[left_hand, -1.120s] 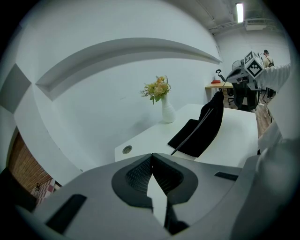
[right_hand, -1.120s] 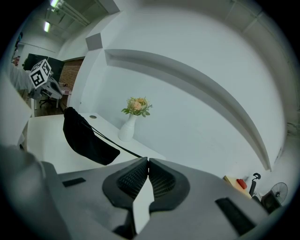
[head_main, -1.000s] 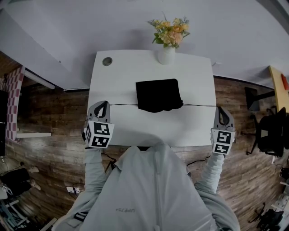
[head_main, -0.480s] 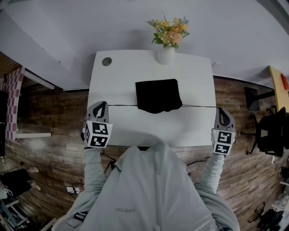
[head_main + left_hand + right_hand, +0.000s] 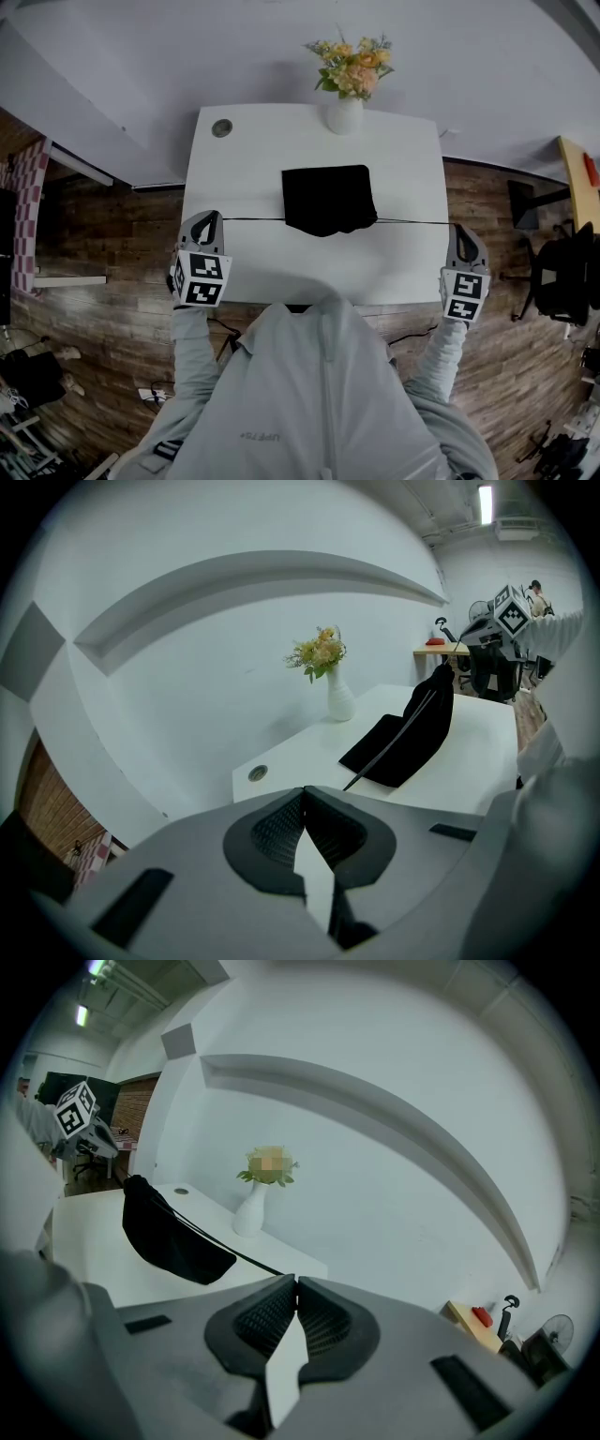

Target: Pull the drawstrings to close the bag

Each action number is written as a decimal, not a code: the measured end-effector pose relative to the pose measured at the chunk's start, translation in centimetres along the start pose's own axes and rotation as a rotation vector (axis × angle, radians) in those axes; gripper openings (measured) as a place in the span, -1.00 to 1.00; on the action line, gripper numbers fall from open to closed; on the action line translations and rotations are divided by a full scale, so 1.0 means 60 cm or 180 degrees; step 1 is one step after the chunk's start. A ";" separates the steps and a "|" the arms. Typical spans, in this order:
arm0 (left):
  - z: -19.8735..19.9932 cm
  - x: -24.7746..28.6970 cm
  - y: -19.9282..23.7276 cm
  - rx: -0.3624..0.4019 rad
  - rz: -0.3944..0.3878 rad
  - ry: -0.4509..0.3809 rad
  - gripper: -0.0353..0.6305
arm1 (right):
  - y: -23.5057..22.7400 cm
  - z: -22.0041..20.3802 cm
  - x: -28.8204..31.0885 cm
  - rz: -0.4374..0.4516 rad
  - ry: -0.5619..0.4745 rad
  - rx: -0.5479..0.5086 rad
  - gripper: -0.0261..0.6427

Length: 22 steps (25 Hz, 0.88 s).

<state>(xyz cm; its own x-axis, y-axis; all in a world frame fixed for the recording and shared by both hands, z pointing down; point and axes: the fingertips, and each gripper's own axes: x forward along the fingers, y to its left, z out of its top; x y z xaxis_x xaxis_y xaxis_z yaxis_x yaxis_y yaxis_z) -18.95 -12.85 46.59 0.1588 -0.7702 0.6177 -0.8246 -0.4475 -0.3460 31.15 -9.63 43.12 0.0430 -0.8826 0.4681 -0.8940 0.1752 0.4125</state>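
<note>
I hold the left gripper and right gripper clamped on taut thin black drawstrings at the white rectangular worktop's side edges, black fabric bag central amid bare surface.

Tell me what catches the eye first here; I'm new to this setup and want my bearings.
A black bag lies in the middle of the white table. Its left drawstring and right drawstring stretch taut sideways to the left gripper and right gripper, each shut on its cord beside the table. A vase of flowers stands at the far edge.
</note>
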 end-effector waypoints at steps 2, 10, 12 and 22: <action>-0.002 -0.001 0.000 -0.0004 -0.0002 0.0004 -0.82 | 0.000 -0.002 -0.001 -0.0001 0.0006 0.0001 -0.84; -0.006 -0.003 0.000 0.0000 -0.0007 0.0014 -0.82 | -0.002 -0.004 -0.006 -0.0010 0.0018 0.0012 -0.84; -0.008 -0.004 0.001 0.0005 -0.0006 0.0017 -0.82 | -0.002 -0.005 -0.007 -0.0013 0.0020 0.0016 -0.84; -0.007 -0.004 0.007 0.0002 0.0030 0.0013 -0.82 | -0.001 -0.012 -0.009 0.0002 0.0066 0.0054 -0.84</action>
<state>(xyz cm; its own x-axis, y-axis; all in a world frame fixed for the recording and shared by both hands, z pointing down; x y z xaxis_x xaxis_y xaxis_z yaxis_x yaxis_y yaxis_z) -19.54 -12.67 46.58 0.1488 -0.7727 0.6171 -0.8258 -0.4404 -0.3523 31.50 -8.85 43.41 0.0516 -0.8732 0.4846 -0.9014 0.1681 0.3989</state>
